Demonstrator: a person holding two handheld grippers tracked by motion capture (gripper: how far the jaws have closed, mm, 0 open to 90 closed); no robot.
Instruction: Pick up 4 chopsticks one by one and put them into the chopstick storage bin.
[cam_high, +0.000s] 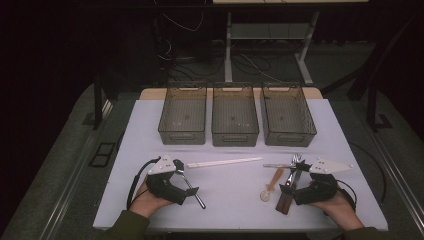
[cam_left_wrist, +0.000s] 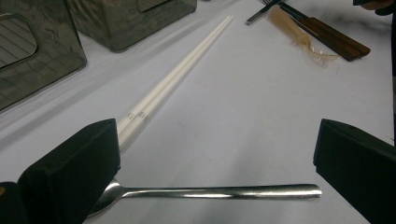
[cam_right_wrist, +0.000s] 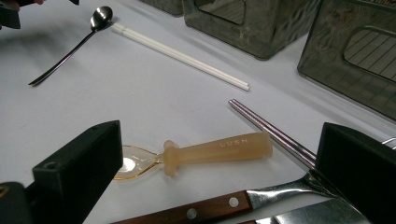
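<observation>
We see both grippers spread wide. Between the left gripper's (cam_left_wrist: 215, 154) fingers lies the steel spoon (cam_left_wrist: 210, 192), bowl hidden; between the right gripper's (cam_right_wrist: 219, 172) fingers, the amber spoon (cam_right_wrist: 210, 151), wood-handled cutlery (cam_right_wrist: 205, 207) cut off.

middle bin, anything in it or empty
Empty: the high view shows the middle bin with a bare mesh floor; all cutlery lies on the table.

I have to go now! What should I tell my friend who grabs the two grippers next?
Left gripper: open, fingers either side of the metal spoon, not squeezing it.
Right gripper: open over the amber spoon; wooden-handled cutlery and metal chopsticks lie close by.
White chopsticks lie mid-table.
The three bins at the back look empty, so nothing is sorted yet. Everything probably remains to be picked up.
</observation>
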